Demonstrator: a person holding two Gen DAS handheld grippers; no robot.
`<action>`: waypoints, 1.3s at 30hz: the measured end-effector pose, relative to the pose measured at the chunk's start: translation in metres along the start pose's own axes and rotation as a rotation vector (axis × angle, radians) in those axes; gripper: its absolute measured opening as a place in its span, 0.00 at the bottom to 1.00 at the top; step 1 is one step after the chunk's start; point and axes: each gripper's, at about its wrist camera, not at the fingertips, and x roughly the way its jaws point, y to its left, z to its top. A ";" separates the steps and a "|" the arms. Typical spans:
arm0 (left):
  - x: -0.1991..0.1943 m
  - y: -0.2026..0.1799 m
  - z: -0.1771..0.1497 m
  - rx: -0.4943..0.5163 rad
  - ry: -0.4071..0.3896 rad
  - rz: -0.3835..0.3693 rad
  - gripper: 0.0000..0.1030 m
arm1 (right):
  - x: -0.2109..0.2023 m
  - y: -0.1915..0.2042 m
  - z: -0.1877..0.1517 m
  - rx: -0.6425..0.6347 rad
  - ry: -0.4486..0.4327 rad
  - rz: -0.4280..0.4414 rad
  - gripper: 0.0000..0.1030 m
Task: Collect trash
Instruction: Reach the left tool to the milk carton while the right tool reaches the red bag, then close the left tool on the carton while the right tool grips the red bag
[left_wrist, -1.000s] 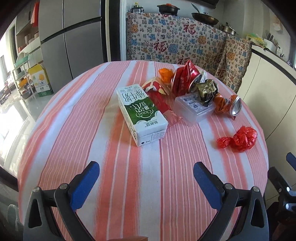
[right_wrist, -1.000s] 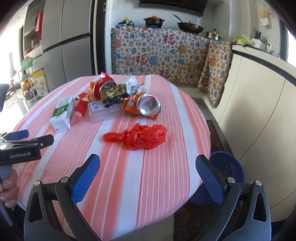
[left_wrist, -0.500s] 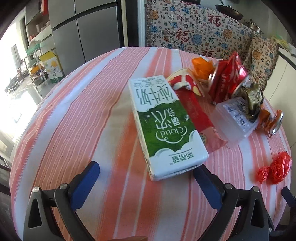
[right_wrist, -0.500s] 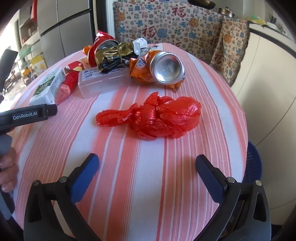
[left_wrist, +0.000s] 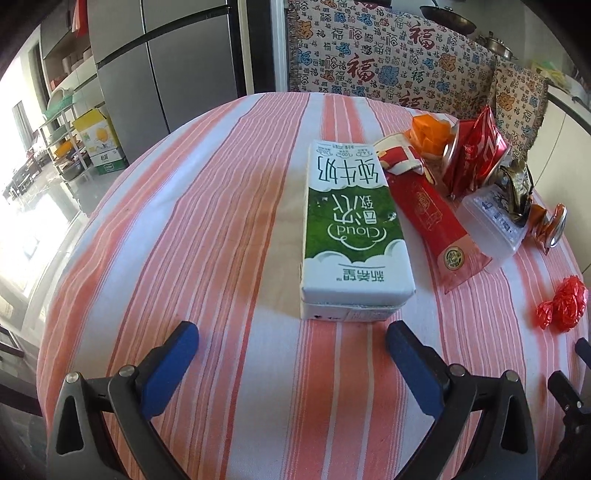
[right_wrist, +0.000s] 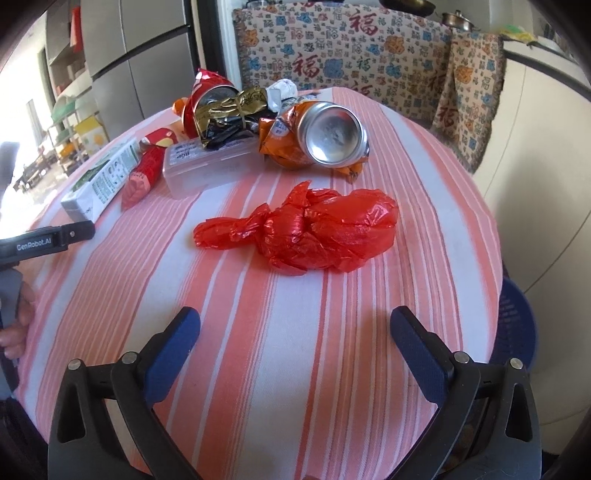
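A green and white milk carton (left_wrist: 351, 229) lies flat on the striped tablecloth, its near end just ahead of my open, empty left gripper (left_wrist: 291, 350). Beside it lie a red wrapper (left_wrist: 428, 206), a clear plastic box (left_wrist: 495, 225) and a crushed red can (left_wrist: 472, 155). A crumpled red plastic bag (right_wrist: 314, 229) lies ahead of my open, empty right gripper (right_wrist: 295, 332). Behind it are a crushed orange can (right_wrist: 317, 136), the plastic box (right_wrist: 207, 162) and the carton (right_wrist: 103, 181).
The round table (left_wrist: 207, 229) has a pink-striped cloth. A blue basket (right_wrist: 513, 325) stands on the floor past the table's right edge. A fridge (left_wrist: 166, 62) and a patterned cloth-covered counter (left_wrist: 388, 62) stand behind. The left gripper's body (right_wrist: 44, 240) shows in the right wrist view.
Both grippers have moved forward over the table. The milk carton now lies close ahead of the left gripper, and the red bag close ahead of the right. Both stay open.
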 end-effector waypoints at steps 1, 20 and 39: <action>0.001 0.001 0.002 0.014 0.015 -0.013 1.00 | -0.002 -0.003 0.002 0.017 0.005 0.010 0.99; 0.009 -0.002 0.060 0.134 -0.014 -0.099 0.97 | 0.017 -0.051 0.039 0.035 0.037 -0.107 0.87; 0.017 0.008 0.076 0.155 0.105 -0.256 0.51 | 0.028 -0.045 0.079 -0.108 0.219 0.064 0.42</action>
